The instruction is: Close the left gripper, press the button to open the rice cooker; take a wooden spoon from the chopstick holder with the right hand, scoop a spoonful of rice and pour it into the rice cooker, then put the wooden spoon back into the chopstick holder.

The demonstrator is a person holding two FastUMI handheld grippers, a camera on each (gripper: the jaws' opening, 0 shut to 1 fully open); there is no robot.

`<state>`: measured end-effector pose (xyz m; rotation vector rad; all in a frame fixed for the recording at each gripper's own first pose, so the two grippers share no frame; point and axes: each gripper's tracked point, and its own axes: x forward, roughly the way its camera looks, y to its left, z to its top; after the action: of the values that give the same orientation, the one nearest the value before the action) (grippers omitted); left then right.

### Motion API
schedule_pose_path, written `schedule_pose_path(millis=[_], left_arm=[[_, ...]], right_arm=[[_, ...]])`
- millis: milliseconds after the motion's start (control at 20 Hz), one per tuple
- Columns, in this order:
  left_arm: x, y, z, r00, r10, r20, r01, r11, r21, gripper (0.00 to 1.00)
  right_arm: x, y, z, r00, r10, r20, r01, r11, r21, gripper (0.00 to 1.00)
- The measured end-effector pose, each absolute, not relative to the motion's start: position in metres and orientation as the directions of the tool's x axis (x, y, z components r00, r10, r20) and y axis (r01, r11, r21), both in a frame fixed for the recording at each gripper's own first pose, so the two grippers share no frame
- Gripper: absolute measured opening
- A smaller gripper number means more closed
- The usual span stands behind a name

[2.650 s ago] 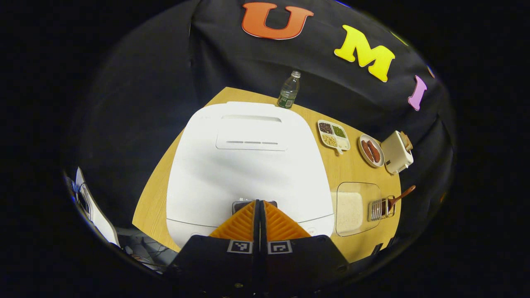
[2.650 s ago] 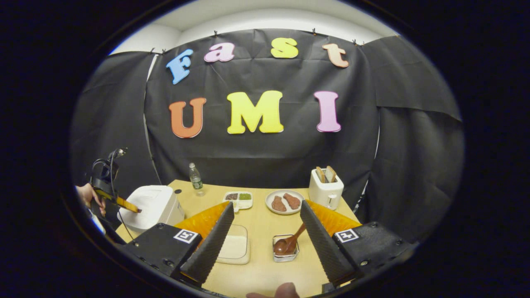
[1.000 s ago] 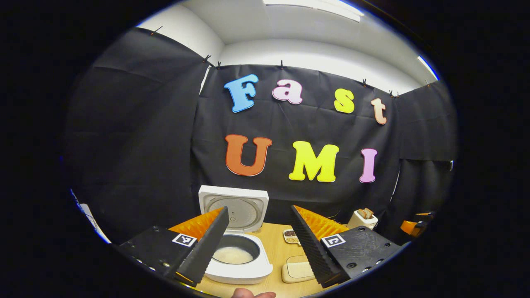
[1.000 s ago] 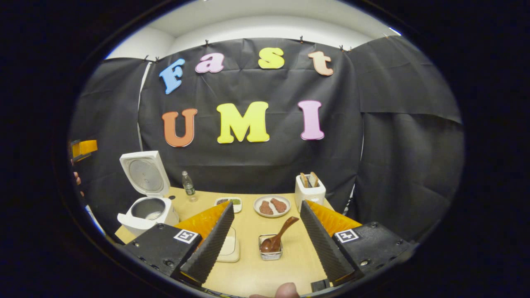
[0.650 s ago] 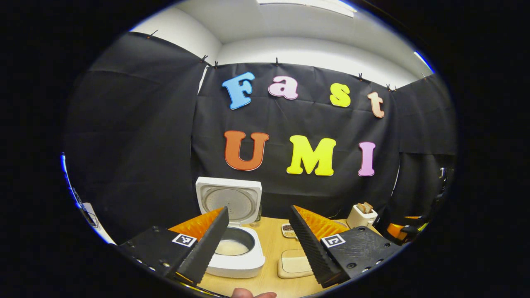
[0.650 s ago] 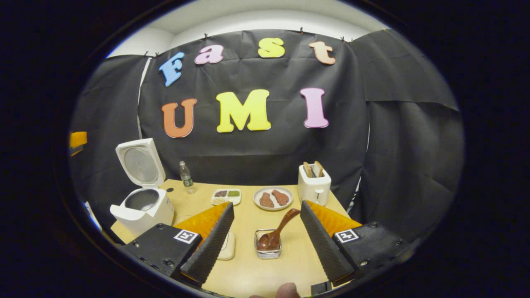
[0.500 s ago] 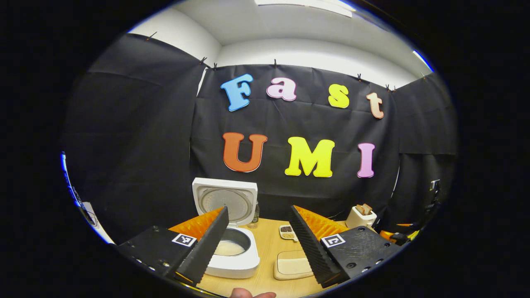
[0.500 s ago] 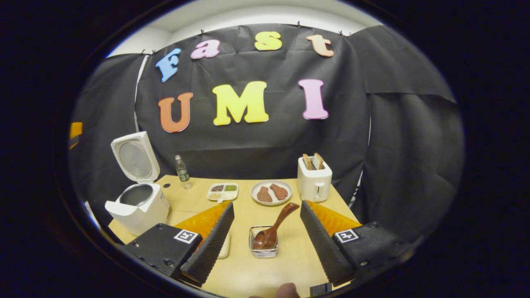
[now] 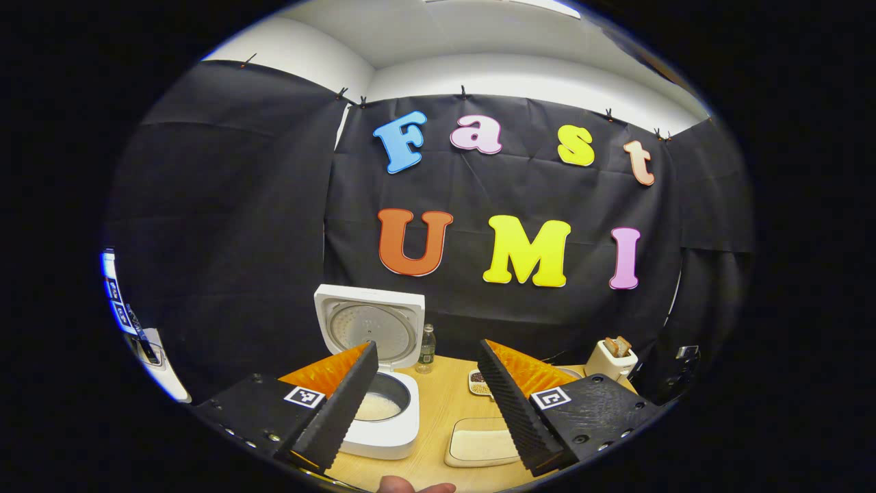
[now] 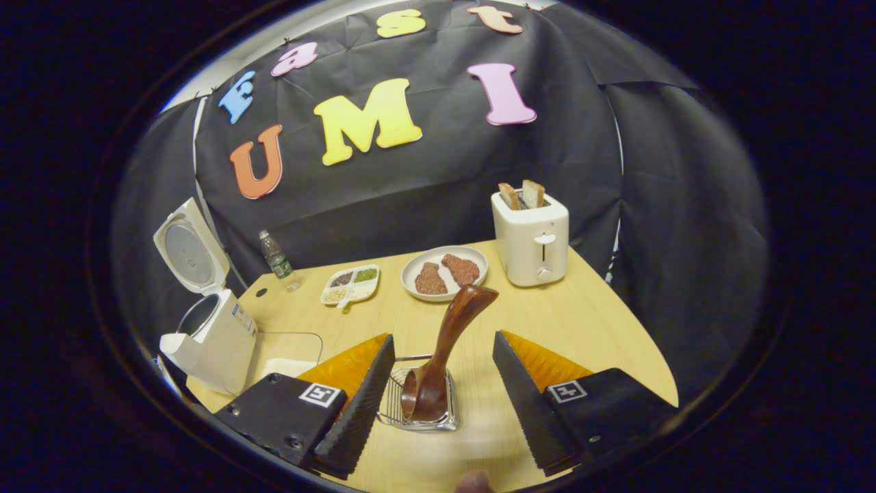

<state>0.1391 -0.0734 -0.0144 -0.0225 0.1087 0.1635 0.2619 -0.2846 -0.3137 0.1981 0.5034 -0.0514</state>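
The right gripper [image 10: 438, 397] is held wide open over the chopstick holder [image 10: 419, 405], with nothing gripped. The wooden spoon [image 10: 441, 356] is seen between the fingers, bowl down in the wire holder, handle leaning up and away, not touched by either finger. Further out, a plate of meat [image 10: 445, 272], a divided snack tray [image 10: 350, 285] and a toaster [image 10: 530, 237] are set on the table [image 10: 588, 322]. The rice cooker [image 10: 205, 322] is parked at the left edge, lid flipped up.

The left gripper [image 9: 428, 397] is also spread wide and empty, held well above the table. The rice cooker [image 9: 376, 383] is seen past it with rice in the pot, and a flat rice container [image 9: 479, 445] is placed just beside it.
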Motion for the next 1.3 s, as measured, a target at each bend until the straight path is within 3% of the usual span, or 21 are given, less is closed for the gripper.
schedule_pose_path(millis=[100,200,400,500,550,600,650,900,1300], left_arm=[[0.141,-0.074,-0.025,0.976,0.171,-0.136,-0.173,0.985,0.000,0.94],[0.141,-0.074,-0.030,0.971,0.180,-0.155,-0.183,0.983,-0.003,0.94],[0.140,-0.063,-0.037,0.961,0.207,-0.184,-0.211,0.977,-0.005,0.94],[0.136,-0.058,-0.036,0.959,0.220,-0.180,-0.225,0.974,-0.010,0.94],[0.136,-0.055,-0.036,0.959,0.223,-0.177,-0.228,0.973,-0.012,0.94],[0.134,-0.052,-0.034,0.958,0.227,-0.174,-0.232,0.973,-0.011,0.94],[0.132,-0.049,-0.033,0.959,0.229,-0.169,-0.234,0.972,-0.009,0.94],[0.128,-0.035,-0.027,0.967,0.206,-0.148,-0.211,0.977,-0.019,0.94],[0.109,0.006,-0.024,0.979,0.145,-0.142,-0.149,0.989,-0.020,0.94]], right_arm=[[0.277,-0.287,-0.329,0.864,0.009,-0.503,0.108,0.973,0.202,0.88],[0.289,-0.286,-0.341,0.852,0.020,-0.524,0.111,0.970,0.217,0.70],[0.298,-0.286,-0.352,0.835,0.042,-0.549,0.097,0.970,0.222,0.60],[0.300,-0.287,-0.352,0.835,0.043,-0.549,0.096,0.971,0.221,0.46],[0.301,-0.285,-0.350,0.836,0.047,-0.547,0.094,0.969,0.227,0.30],[0.301,-0.285,-0.351,0.834,0.042,-0.550,0.101,0.969,0.226,0.33],[0.299,-0.285,-0.349,0.833,0.043,-0.551,0.103,0.967,0.232,0.27],[0.285,-0.276,-0.334,0.826,0.023,-0.564,0.135,0.962,0.237,0.19],[0.263,-0.265,-0.229,0.894,-0.122,-0.432,0.212,0.963,0.166,0.15]])
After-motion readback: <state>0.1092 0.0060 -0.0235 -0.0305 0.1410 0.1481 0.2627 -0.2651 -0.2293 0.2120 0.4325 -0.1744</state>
